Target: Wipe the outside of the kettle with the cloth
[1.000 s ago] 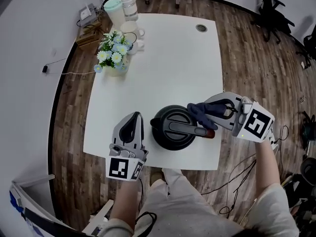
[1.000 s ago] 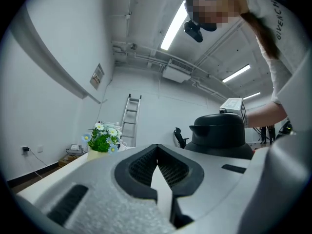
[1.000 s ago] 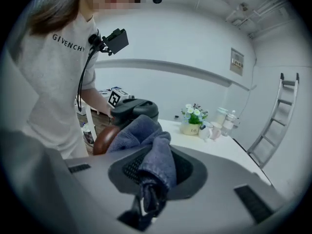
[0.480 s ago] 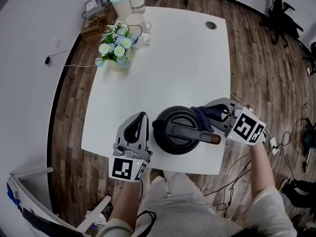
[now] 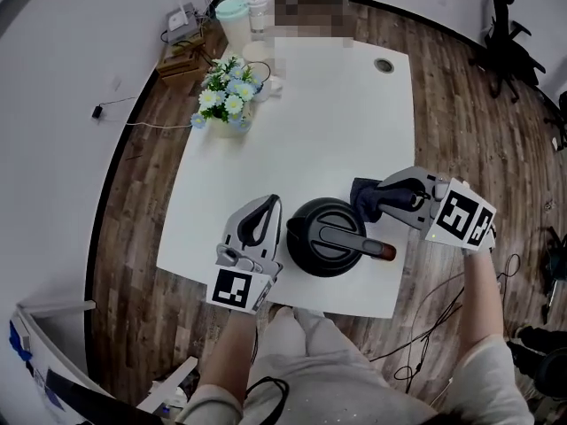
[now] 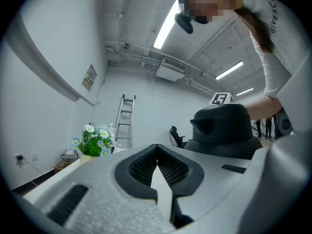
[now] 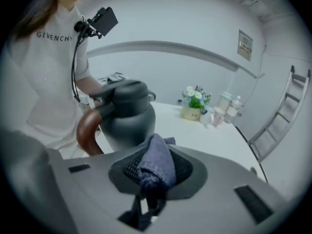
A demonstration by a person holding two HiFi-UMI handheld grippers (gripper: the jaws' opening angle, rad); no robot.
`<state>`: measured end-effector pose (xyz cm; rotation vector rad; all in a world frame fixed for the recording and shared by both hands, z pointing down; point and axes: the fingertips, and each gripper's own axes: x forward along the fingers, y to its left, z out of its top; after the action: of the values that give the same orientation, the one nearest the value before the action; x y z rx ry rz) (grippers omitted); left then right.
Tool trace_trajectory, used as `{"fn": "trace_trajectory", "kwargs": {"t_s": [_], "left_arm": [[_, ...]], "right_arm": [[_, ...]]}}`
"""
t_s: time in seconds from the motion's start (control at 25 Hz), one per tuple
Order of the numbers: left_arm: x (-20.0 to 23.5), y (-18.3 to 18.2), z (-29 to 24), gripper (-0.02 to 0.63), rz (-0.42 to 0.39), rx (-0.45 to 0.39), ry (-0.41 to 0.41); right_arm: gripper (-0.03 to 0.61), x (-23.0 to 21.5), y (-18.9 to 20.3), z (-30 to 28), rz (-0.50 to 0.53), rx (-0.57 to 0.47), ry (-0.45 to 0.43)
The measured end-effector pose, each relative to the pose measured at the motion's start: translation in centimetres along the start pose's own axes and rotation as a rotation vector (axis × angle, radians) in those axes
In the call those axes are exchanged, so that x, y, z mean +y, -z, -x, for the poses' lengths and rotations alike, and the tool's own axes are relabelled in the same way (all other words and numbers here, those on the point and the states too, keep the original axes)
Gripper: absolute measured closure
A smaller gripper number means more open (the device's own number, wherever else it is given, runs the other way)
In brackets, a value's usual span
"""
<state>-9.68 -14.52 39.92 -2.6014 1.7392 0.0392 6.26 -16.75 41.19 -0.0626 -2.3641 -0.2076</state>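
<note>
A black kettle [image 5: 326,235] with a brown-tipped handle [image 5: 387,252] stands near the front edge of the white table [image 5: 301,140]. My right gripper [image 5: 383,197] is shut on a dark blue cloth [image 5: 363,195], which sits at the kettle's far right side, close to its wall. In the right gripper view the cloth [image 7: 155,165] bunches between the jaws, with the kettle [image 7: 127,117] just beyond it. My left gripper [image 5: 265,224] is shut and empty, just left of the kettle and apart from it. The left gripper view has the kettle [image 6: 225,129] at the right.
A vase of white and blue flowers [image 5: 227,102] stands at the table's far left. Behind it are a cup [image 5: 263,78] and jars [image 5: 234,11]. A cable hole [image 5: 384,65] is in the far right corner. Wooden floor surrounds the table.
The right gripper with the cloth has shifted from the kettle's lid and handle toward its far right side. The head view has moved. The left gripper stays beside the kettle.
</note>
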Motion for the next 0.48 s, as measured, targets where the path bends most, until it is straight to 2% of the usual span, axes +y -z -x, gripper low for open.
{"fn": "trace_trajectory", "kwargs": {"t_s": [0.16,0.28,0.36,0.48], "left_arm": [[0.8,-1.5,-1.2,0.606,-0.012,0.006,0.021],[1.4,-2.3,-2.1,0.606,-0.018,-0.019,0.051],[2.4,-2.8,-2.8,0.606,-0.007,-0.031,0.049],[3.8,-3.7,-3.8,0.606,0.024,-0.046,0.039]], "right_arm": [[0.511,-0.7,-6.9,2.9,0.121,-0.066,-0.076],[0.511,-1.6,-11.5,3.0,0.186,-0.114,-0.139],[0.511,-2.2,-13.7,1.6,0.219,-0.090,-0.193],[0.511,-2.1,-15.0,-2.2,0.279,0.014,-0.327]]}}
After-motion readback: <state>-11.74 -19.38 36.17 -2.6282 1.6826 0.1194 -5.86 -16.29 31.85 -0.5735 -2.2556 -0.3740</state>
